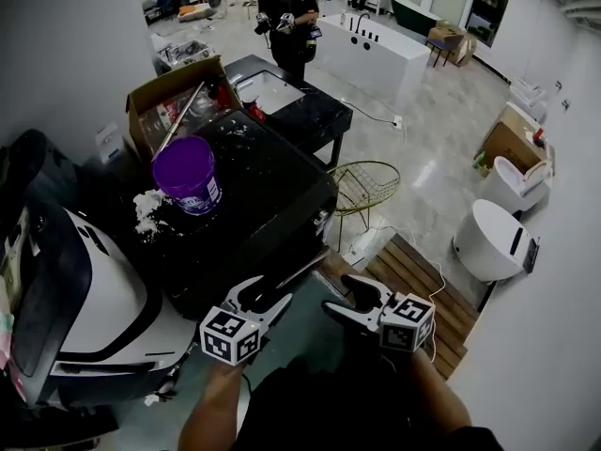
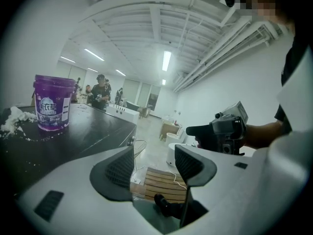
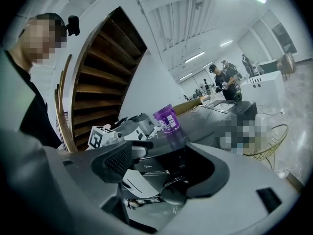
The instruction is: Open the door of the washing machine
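A black washing machine [image 1: 268, 205] stands in front of me, with a purple bucket [image 1: 188, 174] and spilled white powder on its top. Its front face is mostly hidden under the top's edge in the head view, and I cannot make out its door. My left gripper [image 1: 272, 301] is held just off the machine's near corner, open and empty. My right gripper [image 1: 346, 299] hovers beside it, also open and empty. In the left gripper view the open left gripper [image 2: 154, 159] frames the floor, with the bucket [image 2: 53, 103] at the left. In the right gripper view the right gripper [image 3: 159, 163] frames the machine's dark front.
A white appliance with a dark rounded front [image 1: 56, 289] sits at my left. An open cardboard box [image 1: 174, 101] is behind the bucket. A gold wire basket [image 1: 364, 186], a wooden slat platform [image 1: 427, 294] and white toilets [image 1: 493, 242] are on the right. A person [image 1: 289, 22] stands far back.
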### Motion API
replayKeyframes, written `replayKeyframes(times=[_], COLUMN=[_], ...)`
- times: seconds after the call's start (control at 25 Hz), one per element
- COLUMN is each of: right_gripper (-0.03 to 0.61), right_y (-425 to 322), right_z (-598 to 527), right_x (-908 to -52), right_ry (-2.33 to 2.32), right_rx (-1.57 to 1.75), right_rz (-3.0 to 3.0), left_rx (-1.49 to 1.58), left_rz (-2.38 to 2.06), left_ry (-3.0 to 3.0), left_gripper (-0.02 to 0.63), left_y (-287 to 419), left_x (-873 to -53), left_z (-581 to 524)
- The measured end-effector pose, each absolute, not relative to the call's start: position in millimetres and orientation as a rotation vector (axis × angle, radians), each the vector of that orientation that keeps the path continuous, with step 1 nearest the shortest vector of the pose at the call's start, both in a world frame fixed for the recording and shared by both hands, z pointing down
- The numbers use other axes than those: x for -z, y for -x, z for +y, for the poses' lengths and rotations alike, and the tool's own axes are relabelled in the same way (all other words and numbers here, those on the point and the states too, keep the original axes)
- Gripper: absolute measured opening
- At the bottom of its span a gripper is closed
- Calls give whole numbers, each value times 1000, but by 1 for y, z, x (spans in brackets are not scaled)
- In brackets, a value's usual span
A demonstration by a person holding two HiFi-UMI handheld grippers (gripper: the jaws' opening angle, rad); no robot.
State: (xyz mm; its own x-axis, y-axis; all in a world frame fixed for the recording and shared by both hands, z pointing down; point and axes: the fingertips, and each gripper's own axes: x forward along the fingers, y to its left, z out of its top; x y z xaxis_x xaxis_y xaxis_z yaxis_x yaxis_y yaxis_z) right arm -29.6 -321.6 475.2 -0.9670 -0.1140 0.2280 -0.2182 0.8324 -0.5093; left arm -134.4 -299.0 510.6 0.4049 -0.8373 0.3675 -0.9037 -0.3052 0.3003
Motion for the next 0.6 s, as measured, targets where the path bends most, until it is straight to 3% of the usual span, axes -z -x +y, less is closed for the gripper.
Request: replayKeyframes(times=[0.32, 0.6], right_gripper=[330, 330], right_y=[53, 32], right_z=[-397, -444], right_x=[-491, -509], right_ry=[74, 392], right_rx=[-707, -638], right_rz=[-2774, -2643], left_rx=[-177, -112], left_rz=[-1696, -1911], left_ry=[-1982, -1764], left_gripper=[265, 264], left_y=[146, 127], left_x=[-520, -511], left_z=[-347, -389])
